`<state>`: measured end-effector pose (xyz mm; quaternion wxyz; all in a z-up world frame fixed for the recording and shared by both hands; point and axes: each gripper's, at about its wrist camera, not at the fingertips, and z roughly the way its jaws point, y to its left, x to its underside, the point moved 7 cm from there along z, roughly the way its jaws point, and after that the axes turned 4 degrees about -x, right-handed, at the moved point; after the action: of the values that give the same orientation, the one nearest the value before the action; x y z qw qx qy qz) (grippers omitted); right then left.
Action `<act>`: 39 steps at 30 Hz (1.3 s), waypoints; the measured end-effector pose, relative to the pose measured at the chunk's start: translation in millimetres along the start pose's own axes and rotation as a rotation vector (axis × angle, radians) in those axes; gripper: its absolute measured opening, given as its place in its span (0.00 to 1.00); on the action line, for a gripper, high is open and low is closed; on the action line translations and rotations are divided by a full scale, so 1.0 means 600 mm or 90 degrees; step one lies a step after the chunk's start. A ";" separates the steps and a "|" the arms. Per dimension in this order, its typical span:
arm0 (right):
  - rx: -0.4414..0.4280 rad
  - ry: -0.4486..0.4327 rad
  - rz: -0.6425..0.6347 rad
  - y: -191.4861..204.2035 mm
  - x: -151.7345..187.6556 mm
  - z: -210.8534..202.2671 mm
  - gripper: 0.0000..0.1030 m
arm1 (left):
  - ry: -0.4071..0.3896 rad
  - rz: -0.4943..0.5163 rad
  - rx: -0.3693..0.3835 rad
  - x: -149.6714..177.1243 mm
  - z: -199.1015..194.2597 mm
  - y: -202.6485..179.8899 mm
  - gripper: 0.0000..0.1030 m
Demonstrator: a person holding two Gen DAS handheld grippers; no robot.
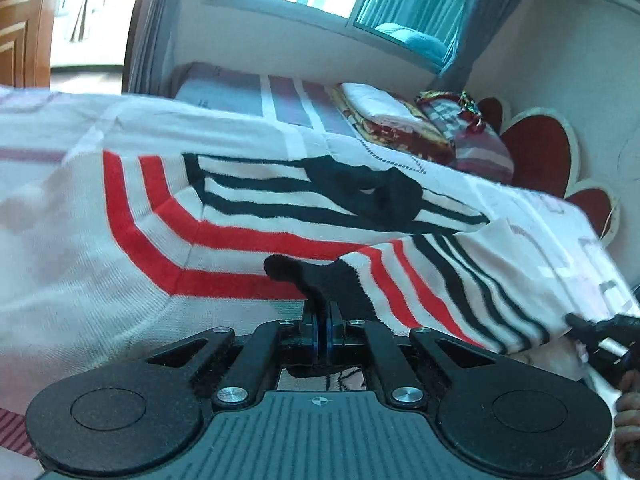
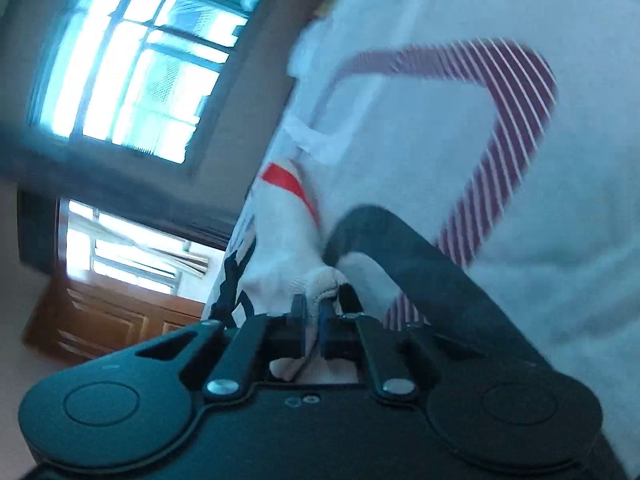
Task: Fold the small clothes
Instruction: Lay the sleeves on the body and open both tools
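A small white knitted garment (image 1: 248,216) is being held up off the bed (image 1: 60,280) by both grippers. Its fabric is being crossed by bands of red and dark navy stripes that bend at an angle, and a solid dark trim is being shown at the neck opening and along one edge. Part of the garment is being folded over itself, so that a striped flap is being laid across the lower right of the left wrist view, above the spread body of the piece.

The left gripper (image 1: 327,320) is being kept pinched tight on the dark trimmed edge of the garment, the jaws drawn together with cloth between them. The right gripper (image 2: 314,312) is likewise being kept clamped on a bunched white hem of the garment (image 2: 288,256), where a red stripe and dark lines are being seen above the jaws; it is also being glimpsed at the right edge of the left wrist view, gripping the far corner of the flap.

The bed is being covered by a white sheet with pale purple striped bands, and folded blankets (image 1: 384,120) are being stacked near the red headboard (image 1: 536,152)
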<state>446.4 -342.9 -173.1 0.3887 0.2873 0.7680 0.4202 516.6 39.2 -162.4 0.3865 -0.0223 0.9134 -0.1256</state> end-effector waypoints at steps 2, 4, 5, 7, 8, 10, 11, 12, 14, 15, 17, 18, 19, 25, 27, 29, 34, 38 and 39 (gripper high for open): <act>0.028 -0.002 -0.058 0.013 0.003 -0.002 0.06 | 0.025 0.032 -0.035 0.012 0.015 0.001 0.03; 0.084 0.017 -0.090 -0.002 0.012 0.017 0.06 | 0.027 0.035 -0.049 0.020 0.024 0.002 0.03; 0.078 0.013 -0.086 -0.007 0.014 0.022 0.05 | 0.030 0.034 -0.053 0.019 0.022 0.001 0.03; 0.079 0.012 -0.090 -0.005 0.012 0.025 0.05 | 0.034 0.045 -0.059 0.018 0.020 -0.003 0.03; 0.085 0.013 -0.098 -0.002 0.013 0.026 0.03 | 0.035 0.050 -0.060 0.017 0.019 -0.003 0.03; 0.088 0.028 -0.122 0.005 0.017 0.025 0.07 | 0.027 0.056 -0.076 0.013 0.006 0.001 0.26; 0.090 0.041 -0.132 0.010 0.017 0.021 0.11 | 0.009 0.064 -0.109 0.011 -0.007 0.006 0.67; 0.092 0.051 -0.151 0.021 0.015 0.012 0.22 | -0.030 0.077 -0.145 0.006 -0.030 0.011 0.87; 0.086 0.034 -0.239 0.050 0.010 -0.023 0.28 | -0.088 0.099 -0.138 -0.006 -0.063 0.004 0.84; 0.090 0.024 -0.290 0.064 0.004 -0.035 0.26 | -0.096 0.100 -0.114 -0.015 -0.069 -0.009 0.69; 0.095 0.015 -0.354 0.083 -0.006 -0.034 0.20 | -0.106 0.107 -0.064 -0.028 -0.061 -0.045 0.61; 0.091 0.018 -0.383 0.094 -0.010 -0.021 0.20 | -0.100 0.119 -0.050 -0.031 -0.047 -0.067 0.61; 0.093 0.024 -0.410 0.103 -0.011 -0.003 0.20 | -0.097 0.134 -0.044 -0.032 -0.030 -0.088 0.61; 0.112 0.110 -0.564 0.114 0.021 0.124 0.20 | -0.026 0.209 -0.099 0.011 0.069 -0.114 0.63; 0.139 0.114 -0.576 0.088 0.011 0.138 0.05 | -0.029 0.192 -0.100 0.010 0.054 -0.098 0.63; 0.154 0.094 -0.554 0.088 -0.014 0.124 0.03 | -0.037 0.193 -0.114 0.001 0.040 -0.095 0.63; 0.129 0.044 -0.522 0.101 -0.077 0.139 0.18 | -0.052 0.165 -0.095 -0.027 0.054 -0.099 0.63; 0.139 0.021 -0.438 0.081 -0.127 0.183 0.29 | -0.042 0.174 -0.098 -0.041 0.082 -0.106 0.63; 0.123 0.031 -0.399 0.074 -0.137 0.193 0.29 | -0.036 0.172 -0.103 -0.044 0.091 -0.105 0.63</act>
<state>592.4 -335.9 -144.9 0.4517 0.0624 0.8645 0.2117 570.4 -29.5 -165.2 0.4224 0.0660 0.9040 0.0023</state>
